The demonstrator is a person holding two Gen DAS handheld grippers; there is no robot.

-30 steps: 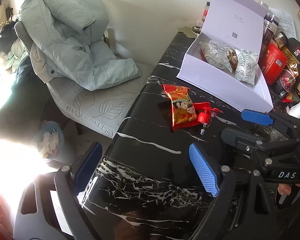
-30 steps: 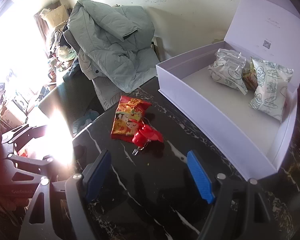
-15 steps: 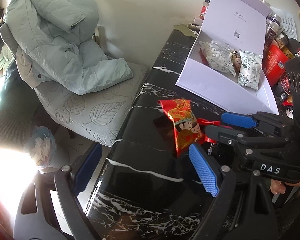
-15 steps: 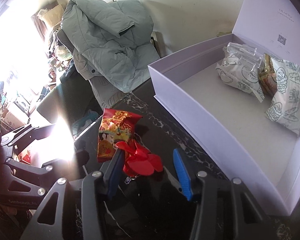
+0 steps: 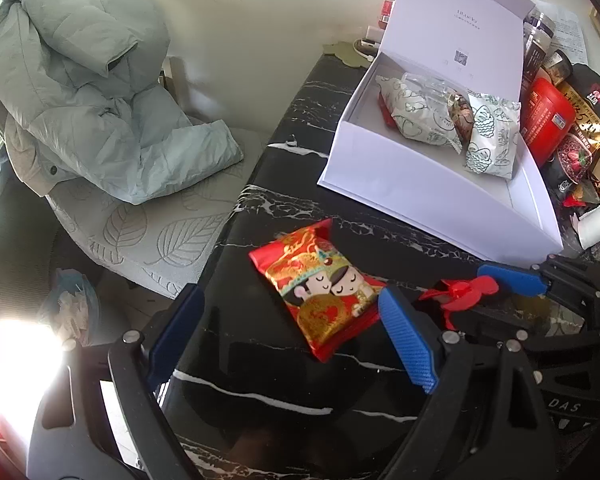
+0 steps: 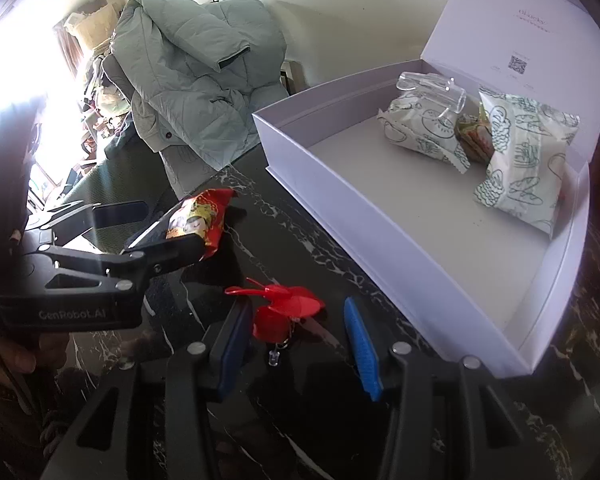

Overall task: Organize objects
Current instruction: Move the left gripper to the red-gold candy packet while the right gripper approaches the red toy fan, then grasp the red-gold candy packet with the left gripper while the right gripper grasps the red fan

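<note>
A red and gold snack packet with two cartoon figures lies flat on the black marble table. My left gripper stands open with its blue pads on either side of the packet's near end, not pressing on it. Just right of the packet sits a small red toy fan. My right gripper straddles the fan with its jaws half narrowed. Its left pad is close against the fan's base, and a gap shows at the right pad. Behind both stands an open white box holding two green-printed packets.
A grey padded jacket lies on a leaf-patterned chair left of the table edge. A red canister and several snack packets crowd the right end behind the box. A bag-lined bin stands on the floor.
The right jaws narrowed from wide to half width and came forward around the red fan. The left gripper moved in, still open, until its pads flank the snack packet.
</note>
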